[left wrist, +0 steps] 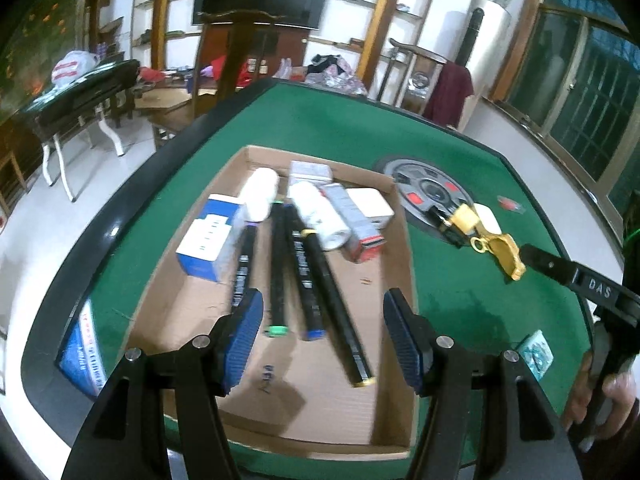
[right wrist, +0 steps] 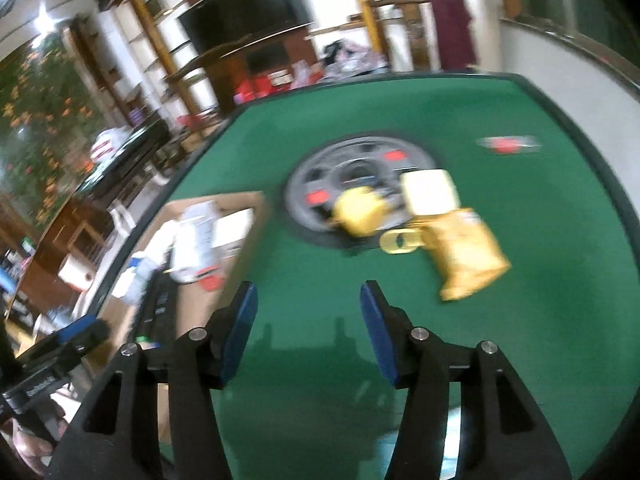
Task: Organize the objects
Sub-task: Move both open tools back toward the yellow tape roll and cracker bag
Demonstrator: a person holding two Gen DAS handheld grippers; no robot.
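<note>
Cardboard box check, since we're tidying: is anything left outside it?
Yes. A gold pouch, a gold padlock and a white case lie on the green table, apart from the cardboard box.

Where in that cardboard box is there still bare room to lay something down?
The box's near end is bare cardboard, below the pens' tips. A free strip also runs along its right wall, beside the gold-capped pen. The far end is crowded: white rolls, blue box, small cartons packed together.
</note>
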